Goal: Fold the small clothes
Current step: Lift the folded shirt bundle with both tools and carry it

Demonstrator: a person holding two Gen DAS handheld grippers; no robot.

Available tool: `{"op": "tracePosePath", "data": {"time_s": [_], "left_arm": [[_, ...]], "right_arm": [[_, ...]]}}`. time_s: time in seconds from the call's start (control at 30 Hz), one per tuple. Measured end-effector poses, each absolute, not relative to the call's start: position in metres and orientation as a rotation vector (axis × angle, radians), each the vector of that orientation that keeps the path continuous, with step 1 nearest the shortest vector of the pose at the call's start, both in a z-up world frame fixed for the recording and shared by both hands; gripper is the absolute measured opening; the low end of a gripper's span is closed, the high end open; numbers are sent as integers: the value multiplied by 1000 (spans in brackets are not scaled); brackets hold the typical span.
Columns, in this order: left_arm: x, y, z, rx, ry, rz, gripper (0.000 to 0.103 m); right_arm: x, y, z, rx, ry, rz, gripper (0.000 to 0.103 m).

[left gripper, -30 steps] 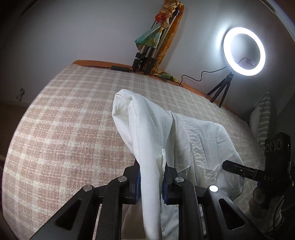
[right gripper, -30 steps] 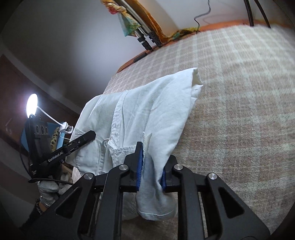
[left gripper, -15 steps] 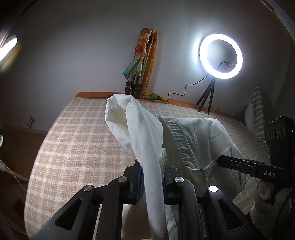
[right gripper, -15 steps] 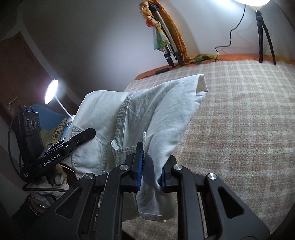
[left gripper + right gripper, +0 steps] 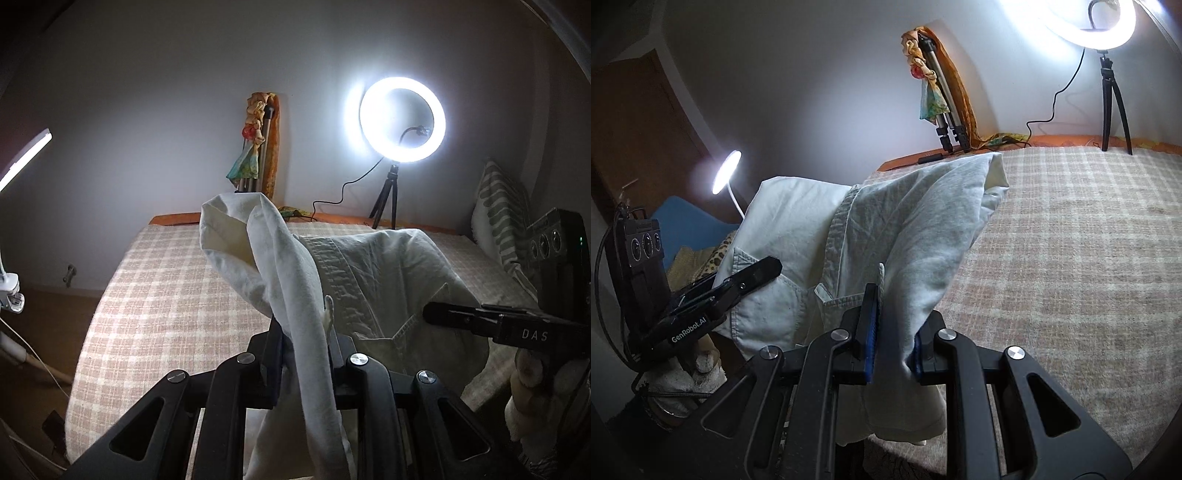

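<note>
A small white pair of shorts [image 5: 376, 280] hangs in the air between my two grippers, above the near edge of a checked bed cover [image 5: 177, 295]. My left gripper [image 5: 306, 332] is shut on one side of the shorts; a leg opening sticks up past it. My right gripper [image 5: 892, 332] is shut on the other side of the shorts [image 5: 886, 229], whose pockets and seam face the camera. Each gripper shows in the other's view, the right one [image 5: 480, 321] at the right and the left one [image 5: 738, 284] at the left.
A lit ring light on a tripod [image 5: 402, 118] stands at the bed's far edge, with a folded tripod and a coloured cloth [image 5: 258, 147] against the wall. A striped pillow [image 5: 502, 214] lies at the right. A desk lamp [image 5: 726, 171] glows at the left.
Both grippers have lifted the shorts up off the bed and tilted back, so the wall and lights fill more of the view. The grips have not changed.
</note>
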State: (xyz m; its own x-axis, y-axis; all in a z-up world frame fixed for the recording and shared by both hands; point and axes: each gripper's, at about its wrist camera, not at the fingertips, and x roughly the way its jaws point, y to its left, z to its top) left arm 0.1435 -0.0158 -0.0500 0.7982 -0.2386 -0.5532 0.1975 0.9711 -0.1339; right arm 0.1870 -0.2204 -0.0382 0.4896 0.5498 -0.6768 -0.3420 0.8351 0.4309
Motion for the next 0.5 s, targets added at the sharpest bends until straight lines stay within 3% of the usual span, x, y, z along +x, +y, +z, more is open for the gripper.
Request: {"op": "tracePosePath", "data": {"time_s": [0.5], "left_arm": [[117, -54, -37, -58, 562, -276, 15]], "right_arm": [[154, -248, -9, 222, 849, 537, 16]]}}
